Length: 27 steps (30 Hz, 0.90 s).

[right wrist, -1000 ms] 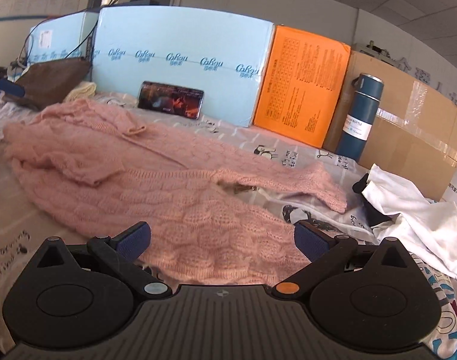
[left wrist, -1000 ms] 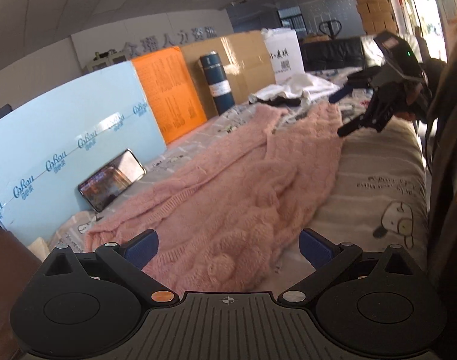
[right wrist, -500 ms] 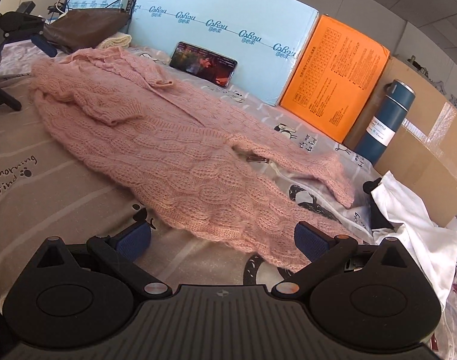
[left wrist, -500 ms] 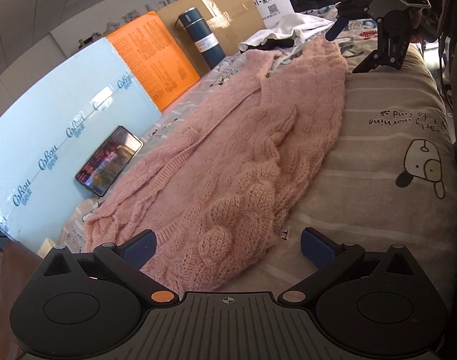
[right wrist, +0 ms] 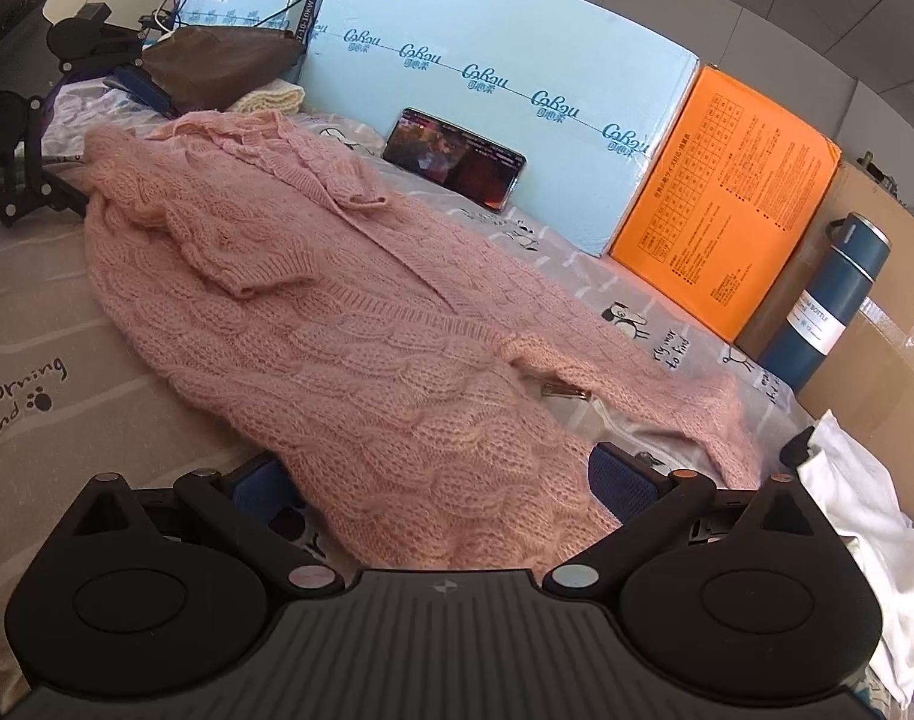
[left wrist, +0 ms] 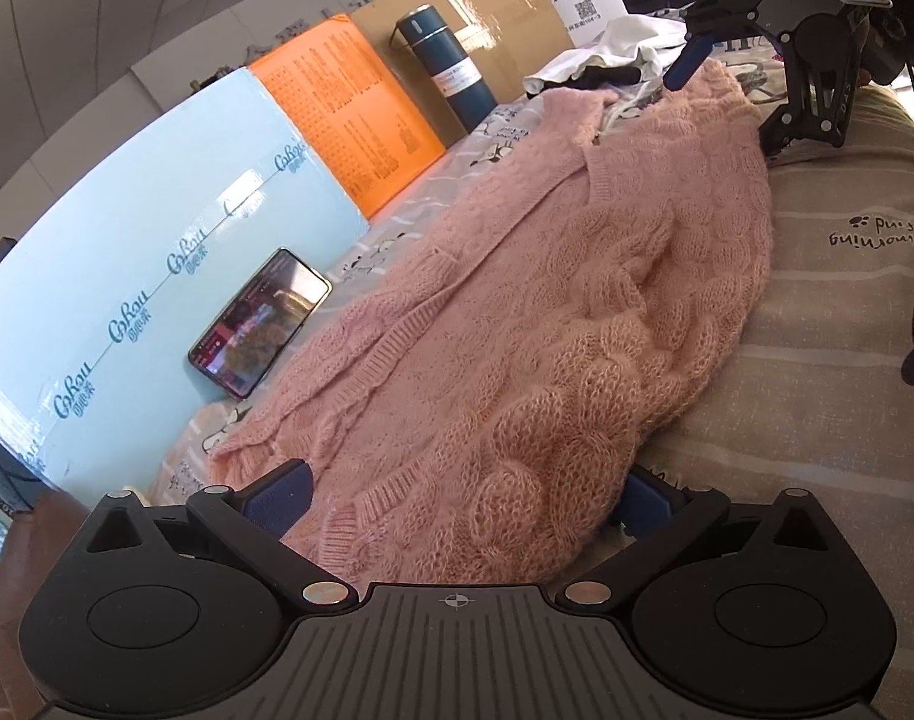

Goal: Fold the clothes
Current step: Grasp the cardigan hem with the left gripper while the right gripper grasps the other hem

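A pink cable-knit cardigan (left wrist: 553, 324) lies spread along a striped bedsheet (left wrist: 829, 312); it also shows in the right wrist view (right wrist: 349, 324). My left gripper (left wrist: 457, 495) is open, low over one end of the cardigan, with knit bunched between its blue pads (left wrist: 277, 495). My right gripper (right wrist: 451, 489) is open at the opposite end, its blue pads (right wrist: 622, 480) on either side of the hem. Each gripper shows in the other's view, the right one (left wrist: 817, 72) far off, the left one (right wrist: 19, 138) at the left edge.
A light blue foam board (right wrist: 475, 96), an orange box (right wrist: 727, 210) and cardboard (left wrist: 493, 18) line the far side. A phone (right wrist: 454, 159) leans on the board. A blue thermos (right wrist: 829, 306) stands upright. White clothing (right wrist: 865, 516) lies beside the cardigan. A brown bag (right wrist: 217, 66) sits behind.
Both grippers have dropped and moved in toward the cardigan's two ends; the knit now lies between their open fingers. The cardigan itself has not shifted.
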### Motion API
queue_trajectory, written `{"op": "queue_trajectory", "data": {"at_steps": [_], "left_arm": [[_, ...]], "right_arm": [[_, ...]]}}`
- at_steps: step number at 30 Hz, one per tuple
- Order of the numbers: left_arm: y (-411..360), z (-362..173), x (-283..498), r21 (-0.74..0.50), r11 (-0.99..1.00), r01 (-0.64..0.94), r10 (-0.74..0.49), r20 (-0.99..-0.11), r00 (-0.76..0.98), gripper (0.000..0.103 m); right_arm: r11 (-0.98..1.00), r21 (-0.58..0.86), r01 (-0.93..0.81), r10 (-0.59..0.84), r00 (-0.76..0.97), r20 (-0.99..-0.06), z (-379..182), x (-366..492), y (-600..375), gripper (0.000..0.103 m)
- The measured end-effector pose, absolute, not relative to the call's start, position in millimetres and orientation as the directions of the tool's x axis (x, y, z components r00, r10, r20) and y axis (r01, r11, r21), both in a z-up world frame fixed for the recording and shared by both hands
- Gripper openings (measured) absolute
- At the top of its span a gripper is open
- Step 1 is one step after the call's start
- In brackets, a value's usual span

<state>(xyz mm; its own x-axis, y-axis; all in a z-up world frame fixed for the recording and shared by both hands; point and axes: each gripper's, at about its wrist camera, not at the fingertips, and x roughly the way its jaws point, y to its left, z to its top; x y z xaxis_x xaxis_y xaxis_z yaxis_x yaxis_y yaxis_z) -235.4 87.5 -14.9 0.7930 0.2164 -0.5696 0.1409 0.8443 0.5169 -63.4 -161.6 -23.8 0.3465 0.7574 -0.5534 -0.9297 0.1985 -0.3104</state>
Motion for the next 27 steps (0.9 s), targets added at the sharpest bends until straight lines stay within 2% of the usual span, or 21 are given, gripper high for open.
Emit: {"op": "queue_trajectory", "data": {"at_steps": [2, 4, 5, 6, 7, 8, 9, 10, 12, 15, 16, 18, 21, 27], "left_arm": [[94, -13, -236, 0.494, 0.858, 0.138, 0.212, -0.586, 0.782, 0.101], [102, -11, -239, 0.469, 0.874, 0.126, 0.210, -0.598, 0.773, 0.092], [105, -11, -240, 0.455, 0.882, 0.123, 0.204, -0.604, 0.770, 0.080], [108, -11, -240, 0.440, 0.889, 0.126, 0.193, -0.609, 0.769, 0.062], [110, -11, -240, 0.427, 0.894, 0.132, 0.178, -0.612, 0.770, 0.053], [110, -10, -239, 0.425, 0.894, 0.139, 0.168, -0.607, 0.777, 0.039], [110, -9, -238, 0.435, 0.891, 0.131, 0.174, -0.593, 0.786, 0.037], [112, -7, -237, 0.440, 0.891, 0.110, 0.185, -0.575, 0.797, 0.036], [120, -2, -236, 0.425, 0.903, 0.064, 0.193, -0.533, 0.824, 0.024], [134, 4, -234, 0.387, 0.922, -0.014, 0.203, -0.453, 0.868, 0.018], [138, 5, -232, 0.380, 0.924, -0.042, 0.216, -0.429, 0.877, 0.018], [151, 6, -227, 0.342, 0.937, -0.072, 0.217, -0.411, 0.885, 0.018], [172, 9, -220, 0.265, 0.961, -0.083, 0.193, -0.421, 0.886, 0.018], [213, 11, -208, 0.060, 0.995, -0.086, 0.103, -0.445, 0.889, 0.023]], "right_arm": [[0.178, -0.291, -0.940, 0.763, 0.319, -0.563, -24, -61, -158, 0.100], [0.174, -0.278, -0.945, 0.762, 0.308, -0.570, -23, -58, -158, 0.100], [0.180, -0.272, -0.945, 0.761, 0.309, -0.571, -23, -55, -160, 0.099], [0.190, -0.260, -0.947, 0.762, 0.309, -0.569, -22, -52, -162, 0.095], [0.201, -0.241, -0.949, 0.767, 0.305, -0.564, -21, -48, -164, 0.092], [0.211, -0.223, -0.952, 0.772, 0.302, -0.559, -20, -43, -166, 0.082], [0.219, -0.201, -0.955, 0.782, 0.294, -0.550, -18, -39, -167, 0.071], [0.223, -0.176, -0.959, 0.795, 0.283, -0.537, -16, -34, -166, 0.065], [0.229, -0.149, -0.962, 0.820, 0.273, -0.503, -9, -25, -162, 0.039], [0.231, -0.121, -0.965, 0.857, 0.261, -0.445, 3, -11, -154, 0.020], [0.226, -0.111, -0.968, 0.872, 0.252, -0.419, 9, -5, -150, 0.017], [0.221, -0.108, -0.969, 0.893, 0.245, -0.376, 21, 9, -138, 0.015], [0.205, -0.109, -0.973, 0.899, 0.232, -0.372, 31, 30, -115, 0.013], [0.188, -0.092, -0.978, 0.858, 0.209, -0.469, 21, 67, -72, 0.013]]}}
